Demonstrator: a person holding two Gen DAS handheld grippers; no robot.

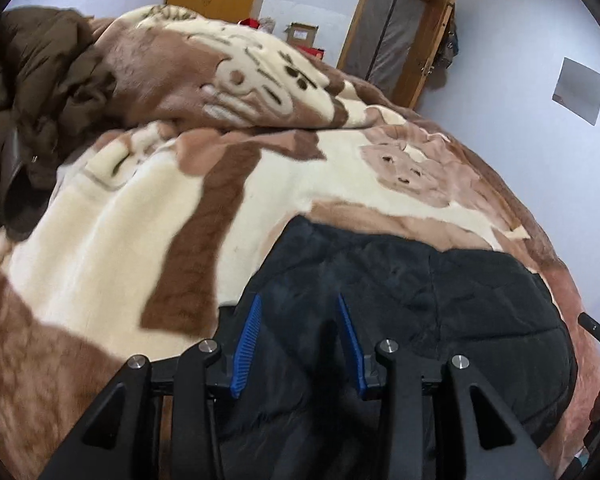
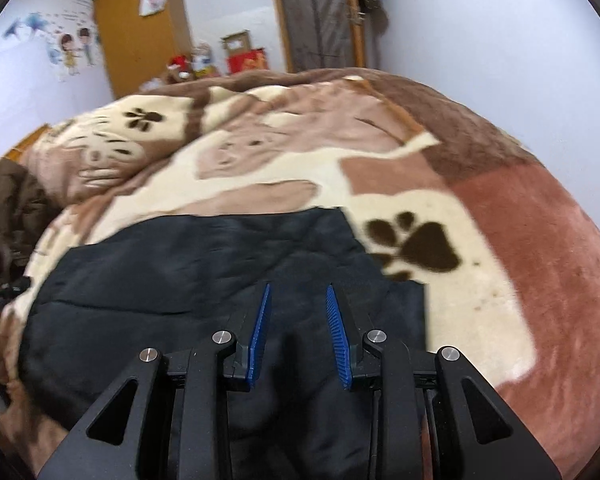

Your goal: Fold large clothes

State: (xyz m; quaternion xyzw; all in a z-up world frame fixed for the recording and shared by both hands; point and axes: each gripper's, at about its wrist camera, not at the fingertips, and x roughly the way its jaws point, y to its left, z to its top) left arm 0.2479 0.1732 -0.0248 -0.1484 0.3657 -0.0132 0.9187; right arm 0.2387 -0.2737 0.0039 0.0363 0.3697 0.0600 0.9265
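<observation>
A black padded garment (image 1: pixel 440 292) lies folded flat on a bed covered by a brown and cream blanket (image 1: pixel 112 240). My left gripper (image 1: pixel 298 300) is open, its blue pads apart, just above the garment's left part. The garment also shows in the right wrist view (image 2: pixel 188 264). My right gripper (image 2: pixel 298 290) is open above the garment's right part, near its right edge. Neither gripper holds cloth. The other gripper's tip (image 1: pixel 598 330) shows at the right edge of the left wrist view.
A dark brown coat (image 1: pixel 32 92) lies heaped at the bed's left side, also seen in the right wrist view (image 2: pixel 8 208). A wooden wardrobe (image 2: pixel 140 28), a door (image 2: pixel 320 12) and boxes stand beyond the bed. The blanket (image 2: pixel 540 260) extends right of the garment.
</observation>
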